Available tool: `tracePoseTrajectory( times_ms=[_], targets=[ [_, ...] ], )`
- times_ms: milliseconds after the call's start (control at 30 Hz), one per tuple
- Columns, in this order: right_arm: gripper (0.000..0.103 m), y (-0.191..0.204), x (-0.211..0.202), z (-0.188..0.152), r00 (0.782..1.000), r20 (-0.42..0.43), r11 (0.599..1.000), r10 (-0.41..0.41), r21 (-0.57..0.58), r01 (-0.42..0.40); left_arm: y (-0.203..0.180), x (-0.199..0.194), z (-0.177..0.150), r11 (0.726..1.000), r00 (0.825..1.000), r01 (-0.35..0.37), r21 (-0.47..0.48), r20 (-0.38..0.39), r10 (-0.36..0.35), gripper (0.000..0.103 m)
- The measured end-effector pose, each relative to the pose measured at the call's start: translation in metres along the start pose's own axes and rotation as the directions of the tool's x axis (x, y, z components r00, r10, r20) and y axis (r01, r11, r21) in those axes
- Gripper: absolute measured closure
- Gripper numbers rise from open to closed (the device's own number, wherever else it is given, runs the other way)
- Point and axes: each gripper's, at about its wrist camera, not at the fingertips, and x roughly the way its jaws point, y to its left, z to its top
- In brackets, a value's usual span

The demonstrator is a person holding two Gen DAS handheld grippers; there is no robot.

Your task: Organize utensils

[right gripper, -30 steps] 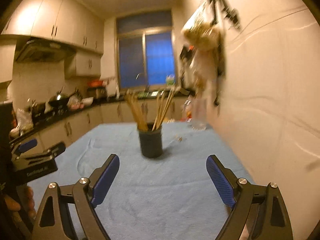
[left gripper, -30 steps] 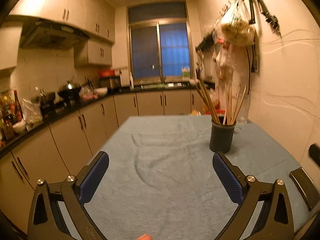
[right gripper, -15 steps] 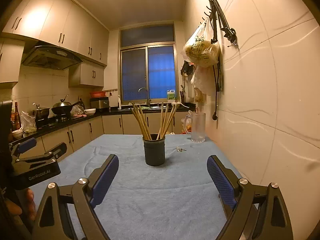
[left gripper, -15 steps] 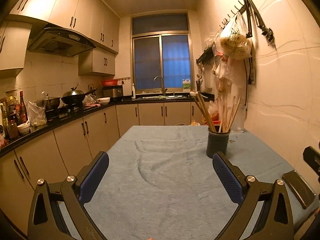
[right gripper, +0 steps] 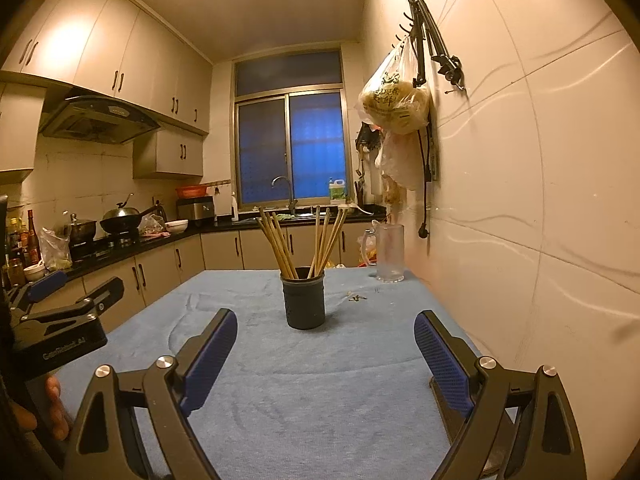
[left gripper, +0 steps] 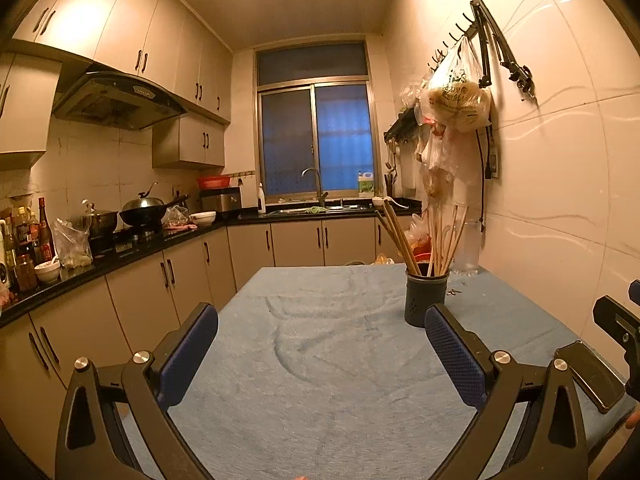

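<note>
A dark perforated utensil holder [left gripper: 425, 298] stands upright on the blue tablecloth [left gripper: 320, 360], filled with several wooden chopsticks [left gripper: 434, 236]. It also shows in the right wrist view [right gripper: 303, 298] with its chopsticks [right gripper: 304, 240]. My left gripper [left gripper: 320, 356] is open and empty, held well short of the holder and to its left. My right gripper [right gripper: 324, 354] is open and empty, facing the holder from a distance. The left gripper's body [right gripper: 60, 332] shows at the left edge of the right wrist view.
A clear glass jug [right gripper: 387, 252] stands near the wall at the table's far right. Small bits [right gripper: 357, 298] lie beside the holder. A dark flat object [left gripper: 592, 376] lies at the table's right edge. Plastic bags [right gripper: 396, 108] hang on the right wall. Kitchen counters [left gripper: 120, 248] run along the left.
Both grippers have pulled back and levelled, so the holder looks farther away. Both stay open and empty.
</note>
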Motion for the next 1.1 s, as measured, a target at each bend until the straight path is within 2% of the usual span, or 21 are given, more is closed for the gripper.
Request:
tracePoseTrajectory(
  times_ms=[1100],
  targets=[
    [0.011,-0.001,0.019,-0.007,0.998,-0.048,1.0,-0.029,-0.001,0.029,-0.008,0.014,-0.007,0.999,0.999,0.025,0.031,-0.03,-0.024,0.0]
  ],
)
